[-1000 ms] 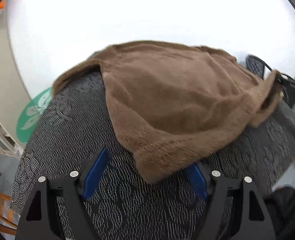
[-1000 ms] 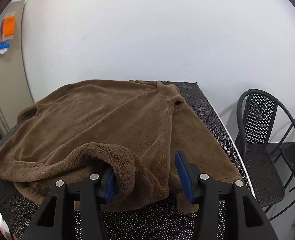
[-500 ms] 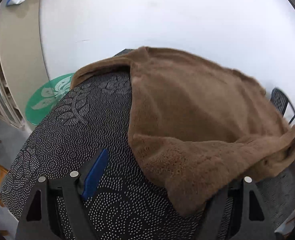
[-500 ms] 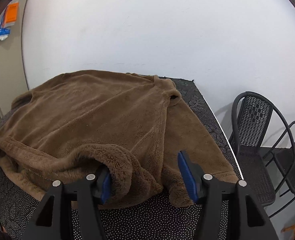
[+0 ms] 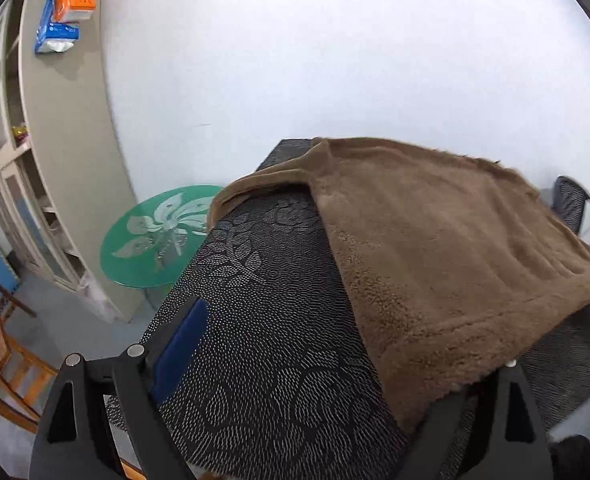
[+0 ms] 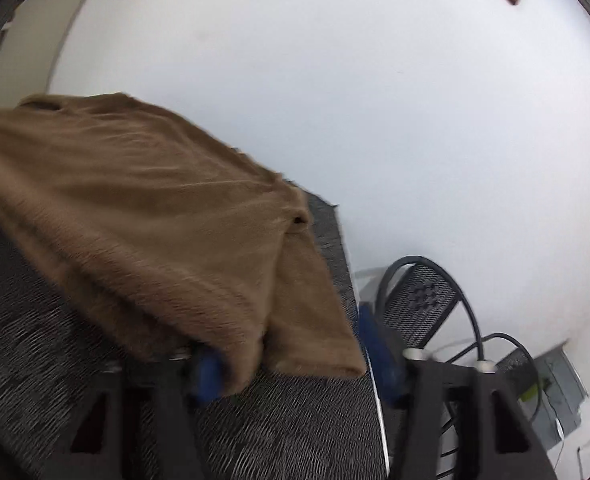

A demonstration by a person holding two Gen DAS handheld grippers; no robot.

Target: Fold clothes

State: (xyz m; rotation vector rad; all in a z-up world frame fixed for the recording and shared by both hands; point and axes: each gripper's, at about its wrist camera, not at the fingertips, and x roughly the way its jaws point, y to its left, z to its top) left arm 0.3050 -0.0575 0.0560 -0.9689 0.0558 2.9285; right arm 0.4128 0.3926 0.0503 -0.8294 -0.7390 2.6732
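1. Table (image 5: 263, 320): black dotted cloth; white wall behind, green round table (image 5: 155, 240) and shelf (image 5: 11, 184) left, chair (image 6: 423, 300) right.
2. Fleece (image 5: 435, 240) on table's far right; hem drapes both grippers.
3. L gripper (image 5: 315, 360) and R gripper (image 6: 295, 364): jaws spread wide.

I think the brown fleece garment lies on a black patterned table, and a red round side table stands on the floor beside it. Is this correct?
Not quite: the round side table is green with a white flower design, not red, as the left wrist view shows. The rest holds: the brown fleece garment lies on the black patterned table, and the side table stands on the floor beside it.
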